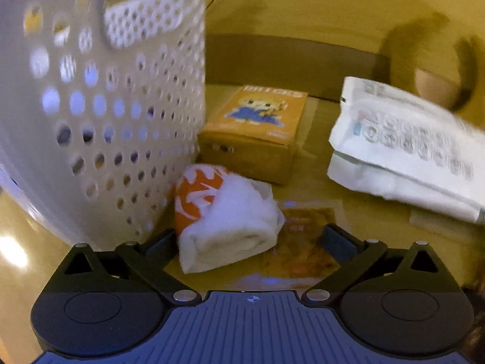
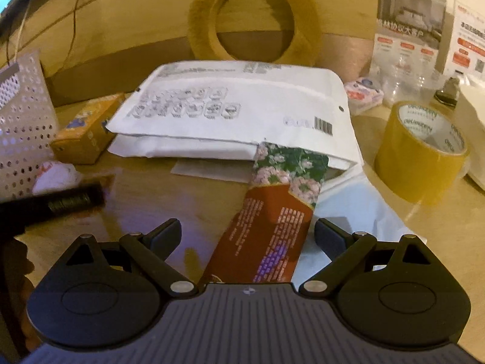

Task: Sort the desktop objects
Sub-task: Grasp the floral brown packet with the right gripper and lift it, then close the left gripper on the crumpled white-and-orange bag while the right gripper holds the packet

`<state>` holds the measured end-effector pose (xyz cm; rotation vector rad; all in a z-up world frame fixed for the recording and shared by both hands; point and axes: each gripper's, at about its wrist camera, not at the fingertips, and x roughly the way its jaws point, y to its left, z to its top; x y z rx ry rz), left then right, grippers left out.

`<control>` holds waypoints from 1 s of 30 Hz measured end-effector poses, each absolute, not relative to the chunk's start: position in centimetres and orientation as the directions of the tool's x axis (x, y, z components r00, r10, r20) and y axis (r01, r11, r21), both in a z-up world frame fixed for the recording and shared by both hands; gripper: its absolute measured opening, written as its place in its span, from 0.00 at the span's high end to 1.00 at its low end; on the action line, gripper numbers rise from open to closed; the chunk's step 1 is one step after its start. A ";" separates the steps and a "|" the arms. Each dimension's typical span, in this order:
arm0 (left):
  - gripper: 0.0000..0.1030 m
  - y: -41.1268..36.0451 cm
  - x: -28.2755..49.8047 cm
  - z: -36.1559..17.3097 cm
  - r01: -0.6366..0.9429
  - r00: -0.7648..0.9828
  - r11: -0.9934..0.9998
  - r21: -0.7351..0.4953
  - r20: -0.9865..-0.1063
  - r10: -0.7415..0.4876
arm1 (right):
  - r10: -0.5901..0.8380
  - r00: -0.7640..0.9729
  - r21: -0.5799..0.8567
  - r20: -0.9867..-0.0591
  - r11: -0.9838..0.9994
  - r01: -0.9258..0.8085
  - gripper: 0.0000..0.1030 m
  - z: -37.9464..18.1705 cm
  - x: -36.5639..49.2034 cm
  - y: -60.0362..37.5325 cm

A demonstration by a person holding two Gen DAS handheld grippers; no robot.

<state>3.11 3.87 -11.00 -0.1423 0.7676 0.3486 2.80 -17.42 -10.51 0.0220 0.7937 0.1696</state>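
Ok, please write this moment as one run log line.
left hand-held gripper: open, at rolled towel beside basket | right hand-held gripper: open, around red floral packet | nothing gripped

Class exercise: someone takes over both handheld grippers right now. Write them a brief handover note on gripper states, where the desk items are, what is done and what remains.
Left gripper: open, around the rolled white-and-orange cloth beside the perforated basket.
Right gripper: open, straddling the floral red packet, whose far end touches the white mailer.
Orange box sits behind the cloth; tape roll at right.
Done: nothing visibly sorted; the basket's contents are unclear.
Left: cloth, packet, box, mailer, tape.
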 end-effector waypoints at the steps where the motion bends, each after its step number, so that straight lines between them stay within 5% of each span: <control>1: 0.01 3.8 3.3 -11.0 -0.358 0.664 0.934 0.009 -0.700 0.261 | 0.152 0.694 0.070 -0.704 0.987 -0.146 0.07 -10.6 2.8 -17.2; 15: 0.00 1.1 3.4 -10.7 -0.301 0.683 0.949 0.097 -0.672 0.285 | 0.127 0.723 0.075 -0.679 0.992 -0.105 0.07 -10.9 3.4 -17.2; 24: 0.00 3.6 3.9 -10.0 -0.425 0.654 0.903 -0.060 -0.710 0.261 | 0.124 0.729 0.059 -0.673 0.992 -0.115 0.07 -11.2 3.3 -16.9; 30: 0.00 4.1 4.4 -10.7 -0.442 0.640 0.897 -0.030 -0.711 0.291 | 0.124 0.735 0.048 -0.667 0.991 -0.124 0.07 -11.3 3.3 -16.8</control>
